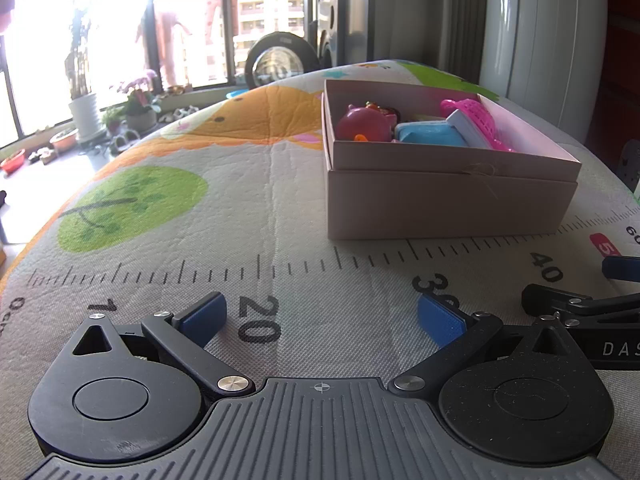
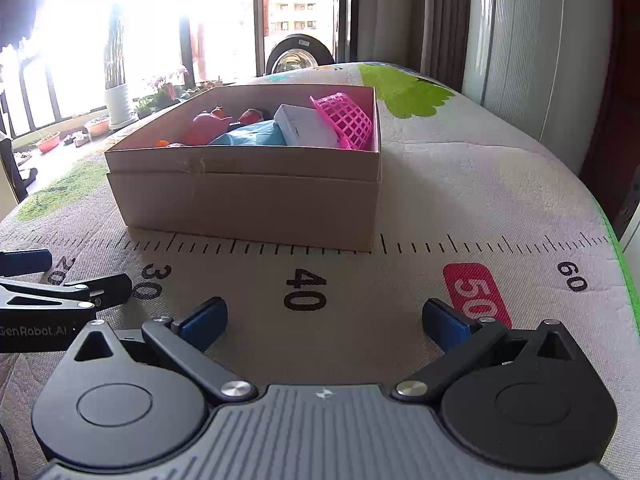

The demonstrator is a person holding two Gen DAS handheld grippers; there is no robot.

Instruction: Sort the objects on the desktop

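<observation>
Left gripper point(image 1: 322, 322) rests low over the printed mat point(image 1: 224, 184), its blue-padded fingers point(image 1: 204, 316) spread wide apart with nothing between them; only the ruler numeral 20 lies in the gap. From this view the cardboard box point(image 1: 448, 204) stands at about 1 o'clock, apart from the fingertips, with the printed ruler line running between them. Inside the box, left to right, lie a dark pink toy figure point(image 1: 362, 123), a blue packet point(image 1: 430, 135), a white flat box point(image 1: 470, 126) leaning on it, and a pink mesh basket point(image 1: 476, 110) against the far right wall.

Right gripper point(image 2: 324, 320) sits just beside the left one, likewise low over the mat point(image 2: 480, 184), fingers point(image 2: 206, 318) held wide apart and empty, the numeral 40 between them. In the right wrist view the box point(image 2: 248, 204) stands at 12 o'clock, slightly left of centre, and the same contents show above its rim: the toy figure point(image 2: 208, 128), blue packet point(image 2: 256, 136), white flat box point(image 2: 306, 126) and mesh basket point(image 2: 348, 120).

No loose object is visible on the mat in either view, though the areas beside and behind the grippers are out of frame. Judged from this, the sorting appears complete or nearly so, and both tools appear parked at rest. Any next move would call first for finding a remaining item outside the present views, then for lifting an open gripper clear of the mat toward it.
</observation>
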